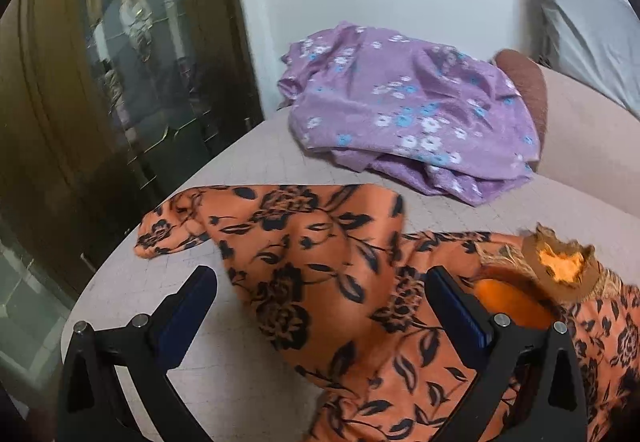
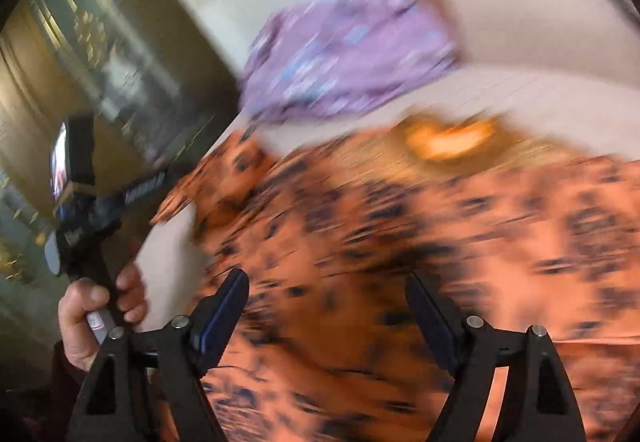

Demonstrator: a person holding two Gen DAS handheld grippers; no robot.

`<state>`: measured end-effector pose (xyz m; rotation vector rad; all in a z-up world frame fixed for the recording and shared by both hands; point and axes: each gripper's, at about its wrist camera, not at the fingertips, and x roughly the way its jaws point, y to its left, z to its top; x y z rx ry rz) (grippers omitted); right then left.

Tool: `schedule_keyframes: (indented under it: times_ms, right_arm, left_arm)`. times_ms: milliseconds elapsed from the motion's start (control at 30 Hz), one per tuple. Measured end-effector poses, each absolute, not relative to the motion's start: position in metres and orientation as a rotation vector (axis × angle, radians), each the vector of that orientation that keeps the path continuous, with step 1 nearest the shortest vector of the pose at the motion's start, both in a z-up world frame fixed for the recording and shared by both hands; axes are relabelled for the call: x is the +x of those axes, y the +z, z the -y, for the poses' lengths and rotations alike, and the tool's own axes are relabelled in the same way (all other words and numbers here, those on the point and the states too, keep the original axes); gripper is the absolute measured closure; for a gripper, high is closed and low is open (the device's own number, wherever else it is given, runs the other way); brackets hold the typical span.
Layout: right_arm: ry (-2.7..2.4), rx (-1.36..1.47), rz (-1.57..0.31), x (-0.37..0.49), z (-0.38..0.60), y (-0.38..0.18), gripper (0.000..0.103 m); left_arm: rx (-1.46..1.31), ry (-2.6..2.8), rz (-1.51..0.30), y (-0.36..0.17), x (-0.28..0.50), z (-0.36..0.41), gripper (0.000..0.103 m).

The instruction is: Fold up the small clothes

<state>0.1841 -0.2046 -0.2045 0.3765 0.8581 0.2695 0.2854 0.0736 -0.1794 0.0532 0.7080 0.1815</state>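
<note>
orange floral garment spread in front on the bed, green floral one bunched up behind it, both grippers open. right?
One thing is off: the bunched garment behind is purple with blue and white flowers, not green; the left wrist view shows it clearly. The rest holds: the orange floral garment lies spread in front on the bed, and the left gripper and right gripper are both open.

right view is motion-blurred; the orange floral garment [image 1: 340, 282] runs off the lower edge.

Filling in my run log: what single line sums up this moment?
left tool: open | right tool: open | orange dress: spread out, unheld | purple garment: crumpled behind
</note>
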Motion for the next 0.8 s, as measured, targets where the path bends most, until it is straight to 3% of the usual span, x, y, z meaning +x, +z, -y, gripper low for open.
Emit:
schedule_keyframes:
  times_ms: [33,100,233,333,400,433,467,533,567,700,733,800]
  right_arm:
    - [0.197,0.39,-0.84,0.175,0.231,-0.201,0.021]
    - [0.108,0.425,-0.818,0.168,0.265,-0.202,0.037]
    - [-0.086,0.58,-0.829,0.164,0.334,-0.219,0.058]
    - [-0.138,0.615,-0.884,0.173,0.353,-0.237,0.062]
    - [-0.151,0.609,-0.927,0.181,0.357,-0.246,0.062]
    - [-0.173,0.609,-0.984,0.191,0.355,-0.259,0.062]
    - [-0.184,0.617,-1.023,0.194,0.356,-0.266,0.061]
    - [-0.192,0.618,-1.018,0.196,0.356,-0.267,0.061]
    - [-0.19,0.606,-1.021,0.197,0.356,-0.265,0.061]
    - [-0.181,0.602,-1.03,0.212,0.35,-0.269,0.061]
    - [-0.18,0.602,-1.027,0.21,0.353,-0.27,0.061]
    - [-0.181,0.594,-1.024,0.206,0.353,-0.272,0.061]
  left_arm:
    - [0.067,0.168,-0.708,-0.181,0.285,-0.067,0.0]
    - [0.091,0.119,-0.72,-0.185,0.285,-0.049,0.0]
    - [0.136,0.066,-0.742,-0.195,0.285,-0.021,0.0]
    - [0.214,0.066,-0.804,-0.212,0.293,-0.005,0.0]
    - [0.284,0.072,-0.879,-0.232,0.3,0.003,0.005]
    - [0.285,0.057,-0.915,-0.24,0.303,0.004,0.02]
    - [0.275,0.042,-0.945,-0.245,0.305,0.003,0.042]
    - [0.18,-0.032,-1.045,-0.257,0.314,-0.003,0.07]
    - [0.102,-0.079,-1.069,-0.258,0.317,-0.008,0.078]
    - [0.055,-0.124,-1.081,-0.254,0.317,-0.011,0.079]
    - [0.052,-0.136,-1.089,-0.254,0.316,-0.012,0.075]
    - [0.042,-0.144,-1.106,-0.253,0.314,-0.017,0.057]
